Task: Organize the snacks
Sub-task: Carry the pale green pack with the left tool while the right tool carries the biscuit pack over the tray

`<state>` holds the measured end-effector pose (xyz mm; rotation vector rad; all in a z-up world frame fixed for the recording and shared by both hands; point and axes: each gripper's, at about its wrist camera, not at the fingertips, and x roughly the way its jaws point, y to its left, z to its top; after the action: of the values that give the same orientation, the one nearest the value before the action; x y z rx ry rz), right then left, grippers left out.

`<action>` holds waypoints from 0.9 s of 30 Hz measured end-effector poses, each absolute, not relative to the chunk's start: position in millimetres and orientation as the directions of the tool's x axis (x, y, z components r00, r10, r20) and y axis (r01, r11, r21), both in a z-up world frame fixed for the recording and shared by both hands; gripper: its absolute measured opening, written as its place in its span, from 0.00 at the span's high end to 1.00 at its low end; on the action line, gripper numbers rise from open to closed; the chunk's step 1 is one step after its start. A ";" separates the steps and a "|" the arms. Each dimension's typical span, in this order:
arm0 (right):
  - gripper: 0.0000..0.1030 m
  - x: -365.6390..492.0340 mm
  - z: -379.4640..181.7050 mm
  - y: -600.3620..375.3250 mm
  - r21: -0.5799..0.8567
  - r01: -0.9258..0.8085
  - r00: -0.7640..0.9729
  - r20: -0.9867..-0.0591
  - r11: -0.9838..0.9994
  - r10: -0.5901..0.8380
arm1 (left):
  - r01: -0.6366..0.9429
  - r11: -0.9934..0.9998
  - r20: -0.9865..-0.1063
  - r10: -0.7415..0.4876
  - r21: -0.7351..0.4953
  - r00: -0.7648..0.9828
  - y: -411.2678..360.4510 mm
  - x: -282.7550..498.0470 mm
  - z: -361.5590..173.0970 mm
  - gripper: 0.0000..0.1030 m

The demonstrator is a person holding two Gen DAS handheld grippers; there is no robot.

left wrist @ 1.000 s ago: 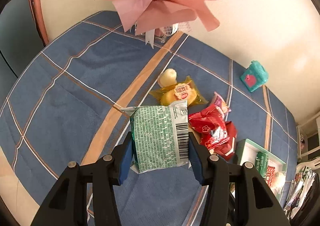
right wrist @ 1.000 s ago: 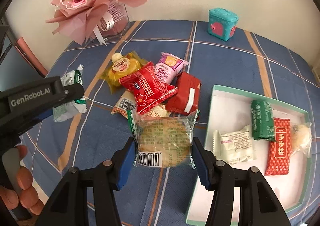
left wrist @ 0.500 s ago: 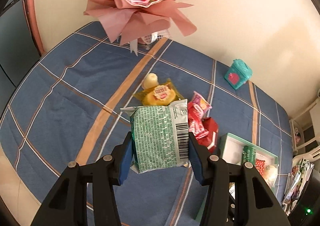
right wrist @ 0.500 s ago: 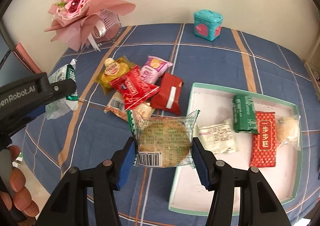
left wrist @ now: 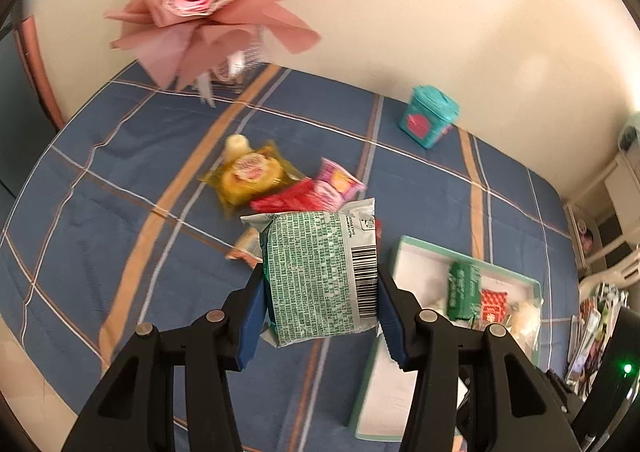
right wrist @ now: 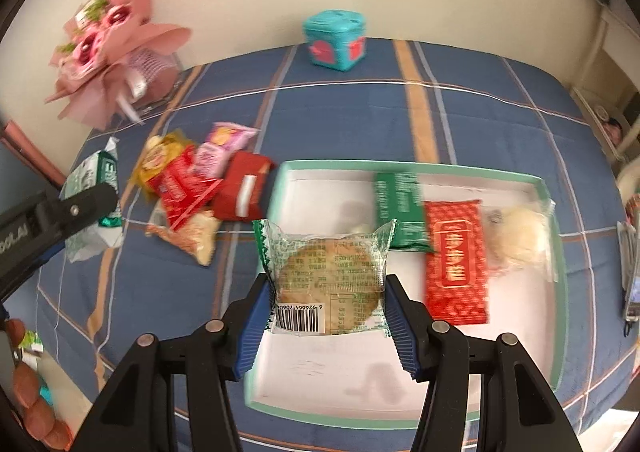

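Nearest to me, the right tool [right wrist: 326,302] is clamped partway closed on a clear cookie packet [right wrist: 326,272], its blue pads pressing the two side edges, and the packet hangs above the near left part of the white tray [right wrist: 558,252]. I'd judge it light but fragile: a round biscuit inside thin, crinkly film (squeeze harder and it may crack), so holding it across the sides, as now, seems the safest grip. It shows a pale brown disc, green-printed sealed ends and a barcode along the bottom.

The left tool [left wrist: 320,316] likewise grips a green-and-white packet [left wrist: 320,272] by its flanks, jaws partly closed on it. It is held in the air over the blue plaid tabletop [left wrist: 120,191], with the tray at about four o'clock from it. It looks puffy and soft, covered in fine print with a barcode strip on its right; the film is probably slippery, so a hold on the body rather than the crimped seal suits it.

Beyond, inside the tray, lie a green bar [right wrist: 398,207], a red packet [right wrist: 456,260] and a pale wrapped sweet [right wrist: 518,236]. At ten o'clock from the tray sits the unsorted heap [right wrist: 200,183] of red, pink and yellow wrappers. Farther back stand a teal box [right wrist: 336,39] and, at eleven o'clock, a pink bouquet [right wrist: 108,51].
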<state>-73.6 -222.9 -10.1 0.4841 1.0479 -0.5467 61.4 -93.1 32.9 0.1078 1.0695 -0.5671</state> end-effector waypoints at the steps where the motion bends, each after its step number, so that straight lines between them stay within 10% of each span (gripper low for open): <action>1: 0.43 -78.5 -10.2 -228.2 0.113 0.640 0.388 -0.901 0.760 -0.193 | 0.498 0.848 -0.853 -0.389 -0.183 0.349 -97.8 57.4 32.8 0.49; 27: 0.42 -158.6 -10.2 -302.9 0.110 0.766 0.329 -0.914 0.634 -0.239 | 0.700 0.709 -0.890 -0.373 -0.092 0.261 -181.7 -29.9 11.7 0.49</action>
<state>-158.6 -302.9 -10.2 0.5981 1.0379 -0.7108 -29.9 -181.7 11.7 0.3529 1.0823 -0.7464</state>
